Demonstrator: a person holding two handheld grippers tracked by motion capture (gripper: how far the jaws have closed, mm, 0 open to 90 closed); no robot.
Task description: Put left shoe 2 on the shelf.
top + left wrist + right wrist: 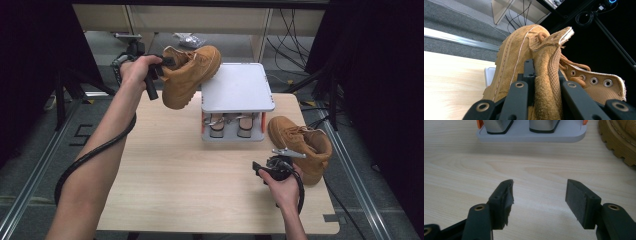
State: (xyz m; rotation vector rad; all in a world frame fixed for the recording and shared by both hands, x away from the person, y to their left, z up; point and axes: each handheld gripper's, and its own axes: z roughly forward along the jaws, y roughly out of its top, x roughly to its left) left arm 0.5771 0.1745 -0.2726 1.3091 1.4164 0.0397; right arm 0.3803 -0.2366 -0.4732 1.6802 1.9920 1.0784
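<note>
Dangling above tabletop's far-left edge, tan boot hung from left tongs, clamped on soft tongue and collar. Suede looked floppy, sole heavy. Right tongs apart, empty, near second boot at right edge beside grey rack.

Boots tan suede – rack grey, orange posts – table pale woodgrain.

second boot cropped, stand top cropped
</note>
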